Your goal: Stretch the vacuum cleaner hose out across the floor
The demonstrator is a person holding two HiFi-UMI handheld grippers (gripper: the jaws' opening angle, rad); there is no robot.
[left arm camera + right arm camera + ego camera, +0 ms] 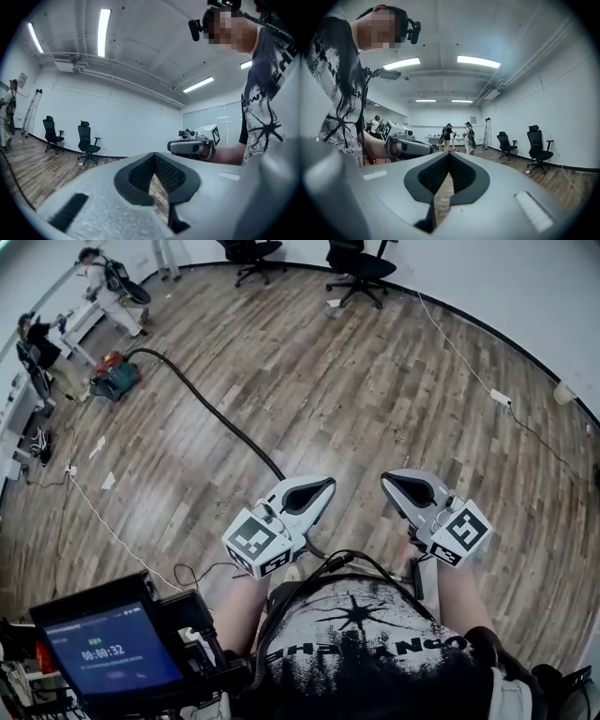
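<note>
Judging by the wide wooden floor (356, 381), the stretch looks largely made. The black hose (211, 411) runs from the vacuum cleaner (114, 381), far off at the upper left near the wall, in a long and fairly straight diagonal toward the person, and its near end passes out of sight behind the left gripper (323, 488). What is left, as I read it, is a check rather than a pull, since only a gentle curve shows close to the cleaner. Any further tug should follow the hose's own line and stay low to the floor, so the cleaner does not get dragged or tipped. The hose should also stay in the open boards, well apart from the white cable (459, 357) that trails along the right side and from the office chairs (361, 268) at the far wall. Both tools are held level in front of the chest with their tips turned toward each other. The left gripper has its jaws pressed together on nothing, and the right gripper (392, 482) is likewise closed and empty, so neither has the hose. To adjust it, one gripper would have to open, go down to the near end and close squarely around the ribbed tube.
</note>
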